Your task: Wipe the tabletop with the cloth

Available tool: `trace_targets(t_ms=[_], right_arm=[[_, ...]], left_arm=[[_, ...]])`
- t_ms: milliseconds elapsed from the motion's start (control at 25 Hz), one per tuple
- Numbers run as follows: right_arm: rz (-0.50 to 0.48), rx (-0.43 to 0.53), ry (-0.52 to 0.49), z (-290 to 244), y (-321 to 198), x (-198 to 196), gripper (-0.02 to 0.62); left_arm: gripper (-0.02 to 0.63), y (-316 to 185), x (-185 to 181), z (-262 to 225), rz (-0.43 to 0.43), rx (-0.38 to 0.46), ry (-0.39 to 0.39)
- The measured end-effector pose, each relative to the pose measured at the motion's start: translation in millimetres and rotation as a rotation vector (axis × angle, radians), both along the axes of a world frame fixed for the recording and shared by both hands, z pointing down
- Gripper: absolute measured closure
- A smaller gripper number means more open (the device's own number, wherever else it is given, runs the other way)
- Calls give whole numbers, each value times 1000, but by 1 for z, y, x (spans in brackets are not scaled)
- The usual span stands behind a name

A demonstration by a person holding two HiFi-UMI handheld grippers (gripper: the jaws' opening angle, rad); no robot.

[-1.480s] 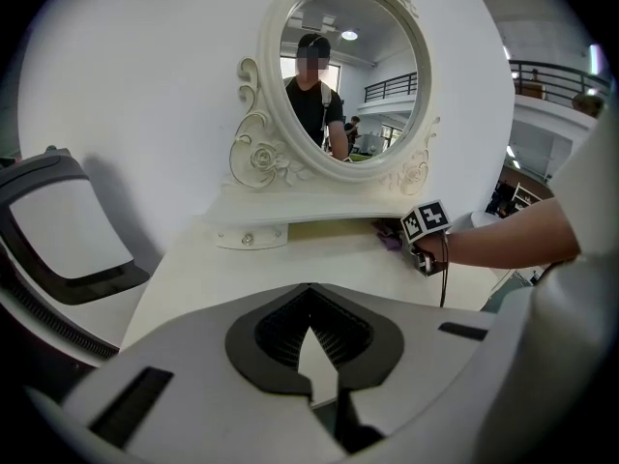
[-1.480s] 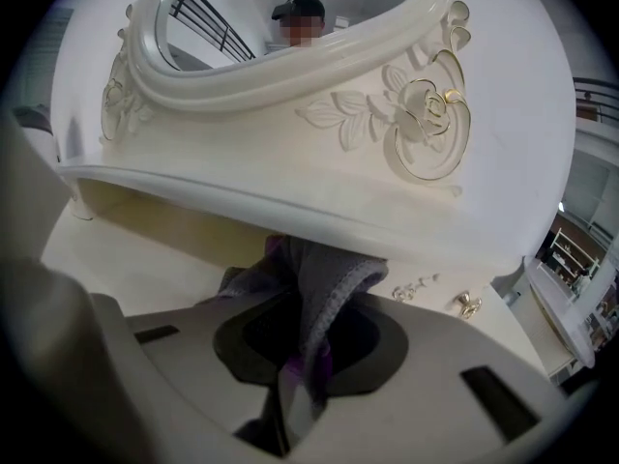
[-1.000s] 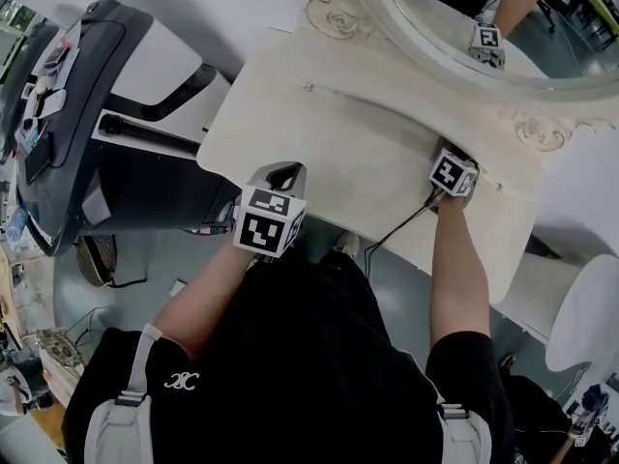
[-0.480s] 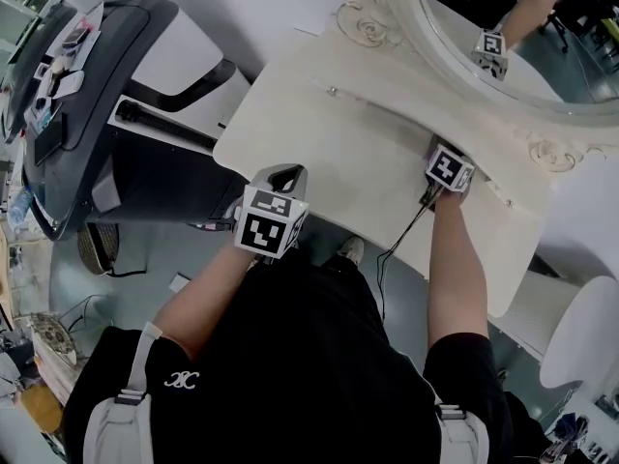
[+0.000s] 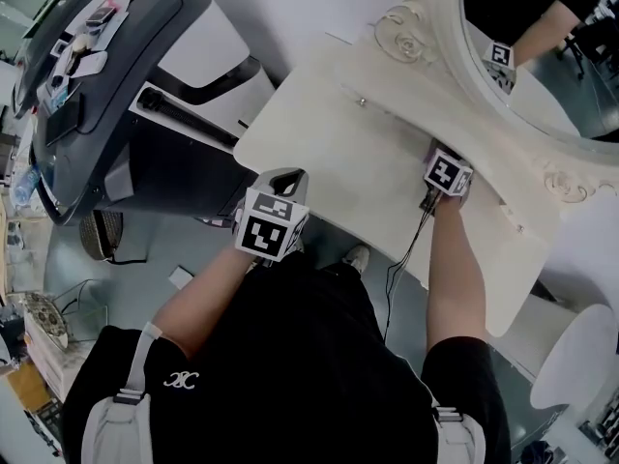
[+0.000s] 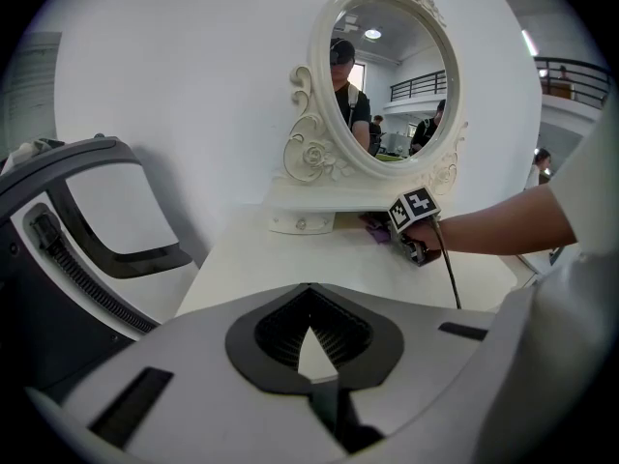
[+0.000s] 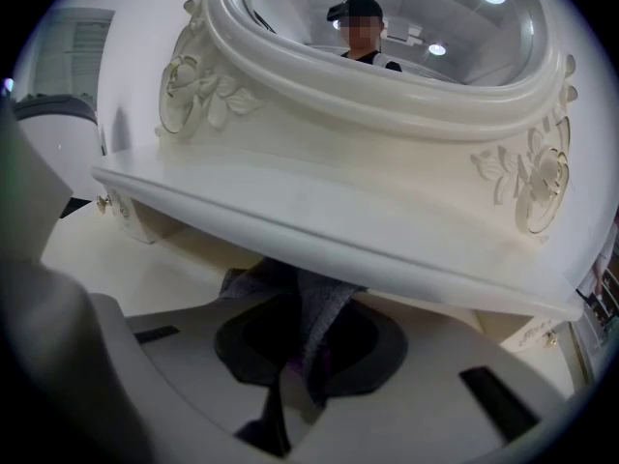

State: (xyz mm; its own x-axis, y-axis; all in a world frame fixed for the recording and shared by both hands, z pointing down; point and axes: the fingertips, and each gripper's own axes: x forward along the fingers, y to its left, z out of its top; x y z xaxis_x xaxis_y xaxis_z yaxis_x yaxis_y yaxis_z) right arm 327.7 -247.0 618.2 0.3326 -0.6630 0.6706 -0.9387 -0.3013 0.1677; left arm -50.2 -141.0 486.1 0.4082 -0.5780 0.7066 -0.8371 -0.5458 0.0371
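Observation:
The cloth (image 7: 311, 309), grey and purple, is pinched in my right gripper (image 7: 308, 361). It lies on the cream tabletop (image 5: 338, 133) at the back, tucked under the mirror's shelf (image 7: 338, 222). In the head view my right gripper (image 5: 435, 155) sits at the table's back right. From the left gripper view I see the right gripper (image 6: 389, 228) with a purple bit of cloth (image 6: 373, 224) beside the drawer base. My left gripper (image 5: 281, 184) hovers at the table's front edge, shut and holding nothing; in its own view the left gripper (image 6: 309, 370) points across the tabletop (image 6: 290, 259).
An ornate oval mirror (image 5: 542, 56) stands at the back of the table. A dark treadmill-like machine (image 5: 106, 114) is close on the left. A cable (image 5: 406, 249) trails from the right gripper over the front edge. A white stool (image 5: 571, 356) stands at the lower right.
My right gripper has slid left along the back of the tabletop with the cloth. The head view has shifted. The left gripper has stayed at the front edge.

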Motion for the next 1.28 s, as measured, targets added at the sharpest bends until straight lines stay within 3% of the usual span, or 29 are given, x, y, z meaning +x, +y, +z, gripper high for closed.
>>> trace_targets(t_ms=[640, 1280], right_arm=[[-254, -33, -47, -1, -42, -107, 540], [-447, -120, -83, -1, -18, -138, 538]], left_arm=[[606, -3, -37, 3, -79, -7, 21], [606, -6, -16, -2, -62, 15, 28]])
